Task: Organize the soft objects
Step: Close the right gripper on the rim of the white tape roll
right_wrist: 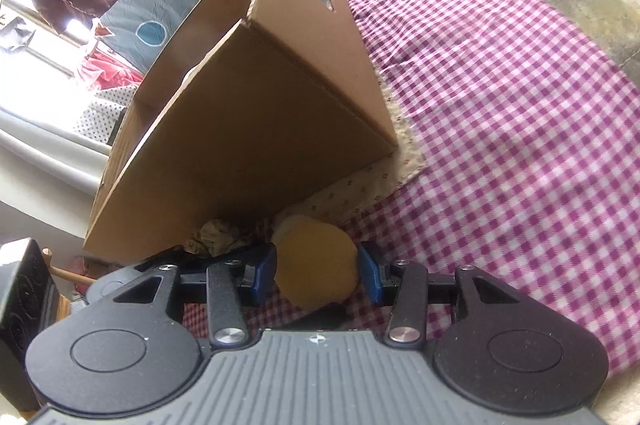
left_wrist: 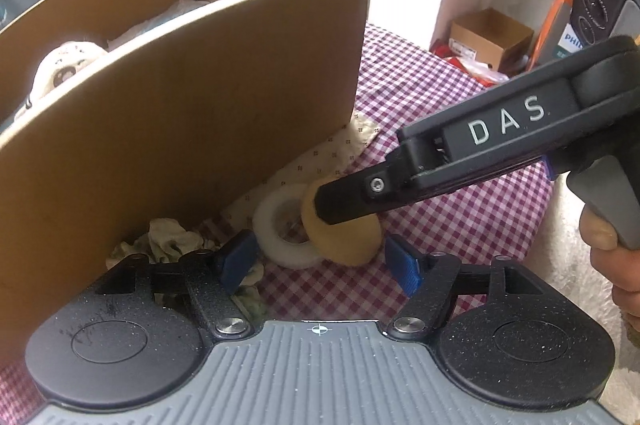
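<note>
A yellow soft roll (right_wrist: 316,265) lies on the checked tablecloth (right_wrist: 500,105) in front of a tall cardboard box (right_wrist: 260,129). My right gripper (right_wrist: 318,275) is shut on it, a blue pad pressed to each side. In the left wrist view the same yellow roll (left_wrist: 348,241) leans against a white roll (left_wrist: 276,213), and one black finger (left_wrist: 348,199) of the right gripper lies across its top. My left gripper (left_wrist: 320,265) stands open just in front of both rolls, its pads pressing on nothing. A plush toy (left_wrist: 64,65) lies inside the box (left_wrist: 180,113).
A crumpled pale cloth (left_wrist: 168,241) lies at the foot of the box beside the left pad. A flowered cloth (left_wrist: 320,161) sticks out from under the box. A person's hand (left_wrist: 608,245) holds the right gripper's handle. A small carton (left_wrist: 490,35) stands beyond the table.
</note>
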Tool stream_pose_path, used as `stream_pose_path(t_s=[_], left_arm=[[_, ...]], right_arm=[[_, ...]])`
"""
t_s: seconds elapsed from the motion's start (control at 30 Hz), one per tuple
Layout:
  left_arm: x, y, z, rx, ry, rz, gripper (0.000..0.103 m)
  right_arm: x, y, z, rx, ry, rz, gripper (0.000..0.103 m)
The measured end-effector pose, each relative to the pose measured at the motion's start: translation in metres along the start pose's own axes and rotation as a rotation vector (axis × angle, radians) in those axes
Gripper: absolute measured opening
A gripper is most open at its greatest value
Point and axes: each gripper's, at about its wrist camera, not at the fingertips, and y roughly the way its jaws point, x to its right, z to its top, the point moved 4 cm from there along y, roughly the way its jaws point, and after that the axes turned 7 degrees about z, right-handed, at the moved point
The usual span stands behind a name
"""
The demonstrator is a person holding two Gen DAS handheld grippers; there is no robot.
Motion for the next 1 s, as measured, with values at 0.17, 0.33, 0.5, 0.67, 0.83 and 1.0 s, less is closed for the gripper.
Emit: stream_pose_path(t_s=[0.17,0.33,0.5,0.67,0.83,1.0], left_arm=[[-0.007,-0.006,-0.006,0.033,-0.019,-0.022,0.068],[-0.014,-0.013,-0.012,0.051,-0.025,-0.027,0.066],[-0.019,-0.021,-0.016,0.050,-0.042,-0.058,0.067],[-0.023,-0.028,-0.021,0.063,-0.064,-0.102,0.068],[-0.020,-0.032,-0.023,0.065,-0.041,-0.057,0.067],[-0.015,-0.030,-0.023,0.073,-0.001,-0.022,0.067]], right_arm=[[-0.008,0.009,0.001,-0.008,-0.003,-0.002,0.048],[-0.013,0.016,0.005,-0.028,-0.009,-0.001,0.048],[-0.016,0.016,0.015,-0.003,-0.019,-0.031,0.048],[-0.016,0.025,0.025,-0.009,-0.026,-0.066,0.047],[-0.025,0.032,0.024,-0.032,-0.117,-0.118,0.047],[-0.048,0.047,0.019,-0.068,-0.318,-0.260,0.037]])
